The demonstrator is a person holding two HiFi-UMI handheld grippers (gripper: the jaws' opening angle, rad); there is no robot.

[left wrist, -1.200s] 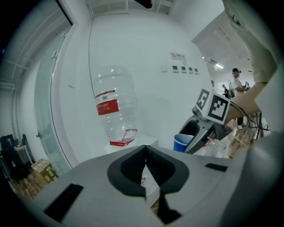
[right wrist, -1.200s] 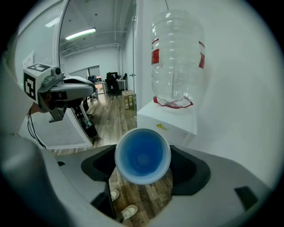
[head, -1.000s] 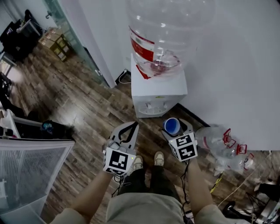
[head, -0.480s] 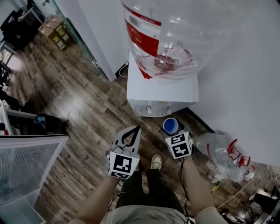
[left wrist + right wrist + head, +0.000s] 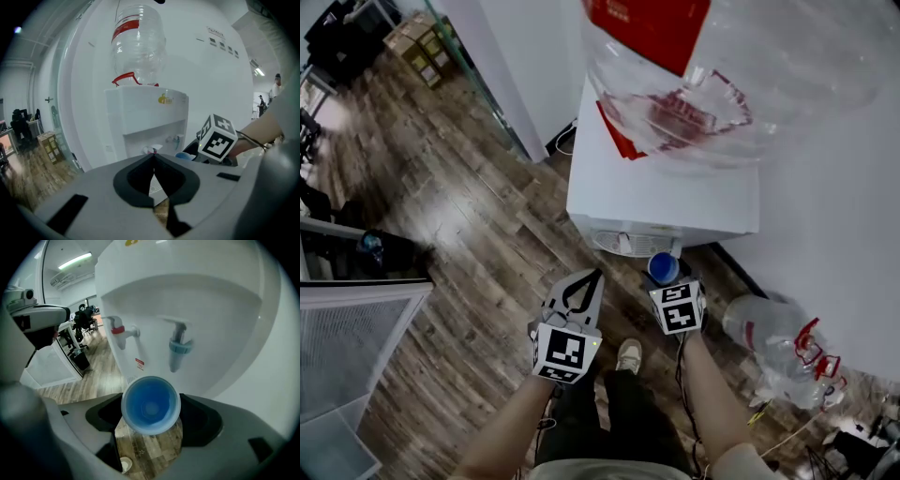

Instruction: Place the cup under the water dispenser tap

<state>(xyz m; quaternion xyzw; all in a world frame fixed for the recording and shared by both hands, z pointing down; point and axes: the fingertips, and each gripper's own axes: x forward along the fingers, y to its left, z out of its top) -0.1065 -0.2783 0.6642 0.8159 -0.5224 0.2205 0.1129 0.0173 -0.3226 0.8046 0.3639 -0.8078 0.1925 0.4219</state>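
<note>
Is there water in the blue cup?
Empty. The right gripper view looks straight into the blue cup, and its bare bottom shows.

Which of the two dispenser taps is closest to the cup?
The blue-handled tap, right of the red-handled tap; the blue cup shows just below it.

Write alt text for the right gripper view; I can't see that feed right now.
A blue cup, open end toward the camera, is gripped between the fingers of the right gripper, in front of a white water dispenser. Its blue tap shows above the cup, a red tap further left.
</note>
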